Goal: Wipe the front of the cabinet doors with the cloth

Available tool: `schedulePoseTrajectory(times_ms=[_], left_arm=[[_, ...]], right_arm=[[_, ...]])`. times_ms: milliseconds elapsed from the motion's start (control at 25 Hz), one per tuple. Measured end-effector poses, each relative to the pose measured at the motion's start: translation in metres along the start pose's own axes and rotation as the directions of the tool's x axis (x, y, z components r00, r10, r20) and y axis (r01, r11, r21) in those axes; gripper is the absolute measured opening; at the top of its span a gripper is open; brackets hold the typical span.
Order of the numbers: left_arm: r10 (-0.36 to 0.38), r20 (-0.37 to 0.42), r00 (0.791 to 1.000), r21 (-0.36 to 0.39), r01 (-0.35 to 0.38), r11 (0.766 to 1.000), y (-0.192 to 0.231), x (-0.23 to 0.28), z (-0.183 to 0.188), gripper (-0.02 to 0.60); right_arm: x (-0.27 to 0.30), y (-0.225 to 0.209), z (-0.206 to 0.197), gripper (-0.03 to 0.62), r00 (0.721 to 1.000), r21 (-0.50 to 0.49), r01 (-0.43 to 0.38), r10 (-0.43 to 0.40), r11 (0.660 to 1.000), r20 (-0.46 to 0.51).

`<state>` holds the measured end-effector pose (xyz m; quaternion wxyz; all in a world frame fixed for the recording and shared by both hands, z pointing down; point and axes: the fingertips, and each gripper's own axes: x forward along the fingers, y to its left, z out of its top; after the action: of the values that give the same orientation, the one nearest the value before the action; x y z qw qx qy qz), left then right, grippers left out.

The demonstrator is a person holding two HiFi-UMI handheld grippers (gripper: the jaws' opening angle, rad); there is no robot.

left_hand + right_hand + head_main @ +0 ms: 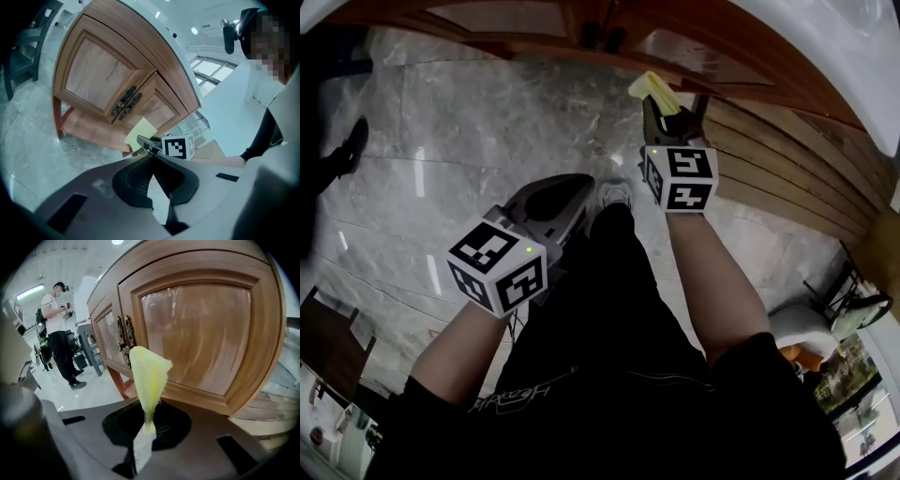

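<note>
While my right claw [148, 425] pinched the yellow cloth [149, 373] upright, the 2 cabinet doors [197, 329] stood just ahead of it, apart; my left claw [153, 155], closed on nothing, hung farther back.

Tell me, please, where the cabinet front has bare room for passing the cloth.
The left door panel and the right door panel, either side of the two handles, are both bare. Only the middle seam, where those handles sit, is crowded. The cloth is held near the right door.
</note>
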<state>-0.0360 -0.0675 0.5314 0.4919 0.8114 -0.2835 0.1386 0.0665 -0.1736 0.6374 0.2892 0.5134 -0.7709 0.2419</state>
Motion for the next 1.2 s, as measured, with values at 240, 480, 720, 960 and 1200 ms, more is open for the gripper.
schedulePoseTrajectory(times_ms=[240, 480, 720, 960, 1200], left_arm=[[0.058, 0.069, 0.996, -0.049, -0.055, 0.997, 0.024, -0.036, 0.003, 0.006], [0.106, 0.123, 0.987, -0.108, -0.093, 0.99, 0.043, -0.058, -0.003, 0.006], [0.136, 0.138, 0.981, -0.147, -0.115, 0.982, 0.056, -0.071, -0.014, 0.006], [0.161, 0.143, 0.976, -0.139, -0.141, 0.98, 0.066, -0.077, -0.009, 0.006], [0.147, 0.125, 0.981, -0.131, -0.131, 0.983, 0.064, -0.071, -0.005, 0.006]], right_arm=[[0.028, 0.037, 0.012, 0.04, 0.998, -0.064, -0.057, 0.056, 0.996, -0.017], [0.055, 0.05, 0.013, 0.04, 0.998, -0.112, -0.06, 0.057, 0.992, -0.032], [0.068, 0.046, 0.02, 0.04, 1.0, -0.09, -0.029, 0.028, 0.996, -0.012], [0.075, 0.039, 0.025, 0.04, 1.0, -0.013, 0.003, -0.003, 1.0, -0.002], [0.071, 0.032, 0.027, 0.04, 1.0, 0.024, 0.014, -0.014, 1.0, 0.015]])
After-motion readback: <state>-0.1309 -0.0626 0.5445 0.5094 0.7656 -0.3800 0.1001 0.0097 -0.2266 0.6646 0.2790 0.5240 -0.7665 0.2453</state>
